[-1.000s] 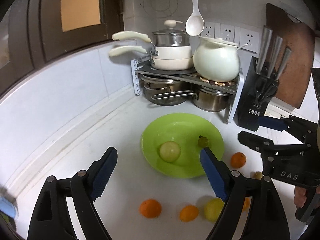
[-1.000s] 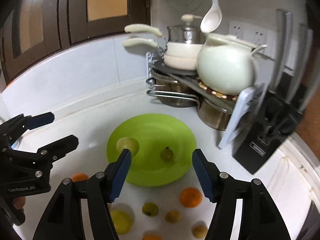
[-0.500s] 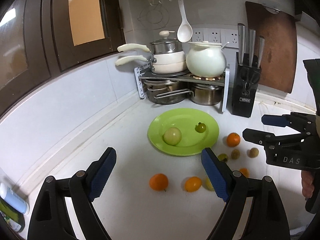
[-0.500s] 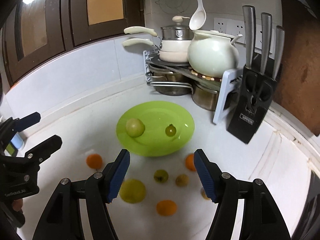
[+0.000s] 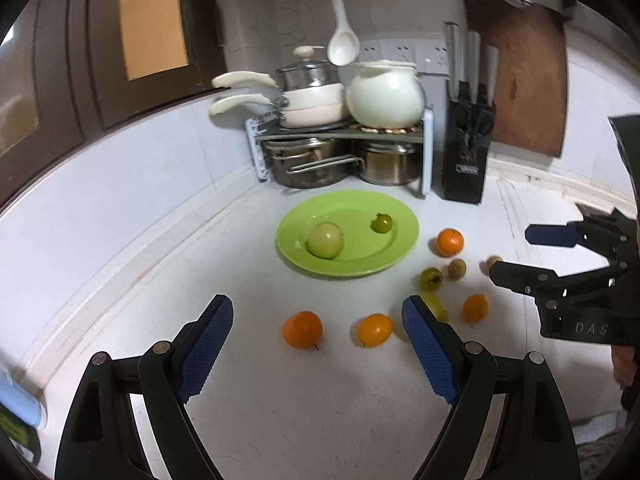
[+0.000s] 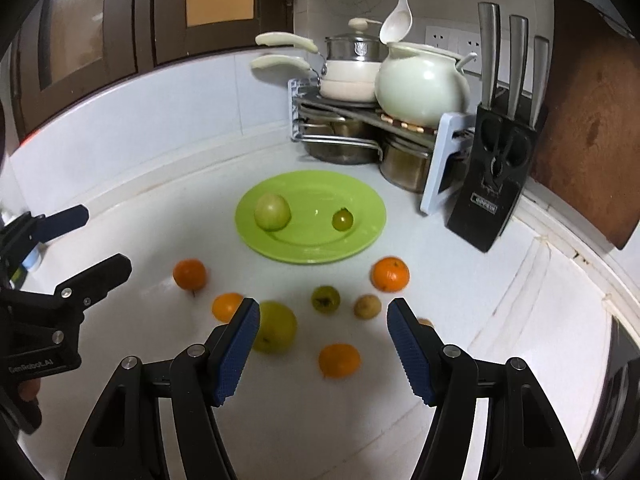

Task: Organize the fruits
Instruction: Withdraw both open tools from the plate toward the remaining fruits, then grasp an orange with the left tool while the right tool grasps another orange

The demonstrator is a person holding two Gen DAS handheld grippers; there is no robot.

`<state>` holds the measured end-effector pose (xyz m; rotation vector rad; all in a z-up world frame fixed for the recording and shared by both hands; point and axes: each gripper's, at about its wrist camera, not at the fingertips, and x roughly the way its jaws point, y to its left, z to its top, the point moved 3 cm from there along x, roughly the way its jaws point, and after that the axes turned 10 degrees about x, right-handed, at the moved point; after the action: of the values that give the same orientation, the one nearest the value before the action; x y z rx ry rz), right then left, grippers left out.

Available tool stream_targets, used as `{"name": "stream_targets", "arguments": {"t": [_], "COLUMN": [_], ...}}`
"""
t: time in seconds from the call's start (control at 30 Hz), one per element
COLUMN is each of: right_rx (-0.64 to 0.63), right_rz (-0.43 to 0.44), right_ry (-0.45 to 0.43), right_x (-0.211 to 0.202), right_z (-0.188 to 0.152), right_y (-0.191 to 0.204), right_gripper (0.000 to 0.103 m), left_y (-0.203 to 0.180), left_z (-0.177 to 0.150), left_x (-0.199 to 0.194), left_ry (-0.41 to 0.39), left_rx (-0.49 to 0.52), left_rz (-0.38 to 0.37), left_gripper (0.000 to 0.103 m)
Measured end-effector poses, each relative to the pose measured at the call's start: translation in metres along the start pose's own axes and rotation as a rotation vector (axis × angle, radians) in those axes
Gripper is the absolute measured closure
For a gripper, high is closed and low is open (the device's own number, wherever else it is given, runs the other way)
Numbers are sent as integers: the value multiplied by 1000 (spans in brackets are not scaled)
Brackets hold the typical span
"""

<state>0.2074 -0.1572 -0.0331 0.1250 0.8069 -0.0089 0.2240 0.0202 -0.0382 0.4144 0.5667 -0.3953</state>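
A green plate [image 5: 404, 216] [image 6: 368, 200] on the white counter holds a pale green apple [image 5: 326, 239] [image 6: 272, 211] and a small dark green fruit [image 5: 382, 223] [image 6: 343, 219]. Several oranges, a yellow-green apple [image 6: 276, 326] and small brownish fruits lie loose in front of the plate. My left gripper [image 5: 318, 340] is open and empty, above an orange [image 5: 303, 329] and a second orange [image 5: 374, 329]. My right gripper [image 6: 322, 344] is open and empty, above an orange [image 6: 339, 360]. Each gripper shows in the other's view, the left one [image 6: 86, 240] and the right one [image 5: 516, 252].
A rack [image 5: 340, 132] with pots, pans and a white crock [image 5: 386, 94] stands behind the plate. A black knife block [image 5: 466, 156] and a brown cutting board [image 5: 524, 72] stand at the back right. A white ladle [image 5: 343, 42] hangs above.
Both grippers have pulled back and away from the plate, so more of the counter and the loose fruits show. Both stay open and empty.
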Motion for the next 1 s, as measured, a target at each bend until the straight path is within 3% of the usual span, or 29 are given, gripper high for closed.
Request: {"name": "stream_targets", "arguments": {"t": [0.4, 0.83, 1.0], "right_rx": [25, 48, 57], "right_rz": [-46, -48, -34], "right_ry": [124, 193, 206], "right_x": [28, 59, 67], "right_z": [-30, -41, -41], "right_y": [-12, -19, -20], "right_gripper": [36, 37, 40], "left_y": [-28, -37, -38], "left_z": [-25, -37, -34], "left_x": [40, 84, 98], "left_ry": [58, 129, 139], "left_rx": [136, 163, 151], "left_rz": [-63, -130, -163], "left_gripper": [20, 30, 40]}}
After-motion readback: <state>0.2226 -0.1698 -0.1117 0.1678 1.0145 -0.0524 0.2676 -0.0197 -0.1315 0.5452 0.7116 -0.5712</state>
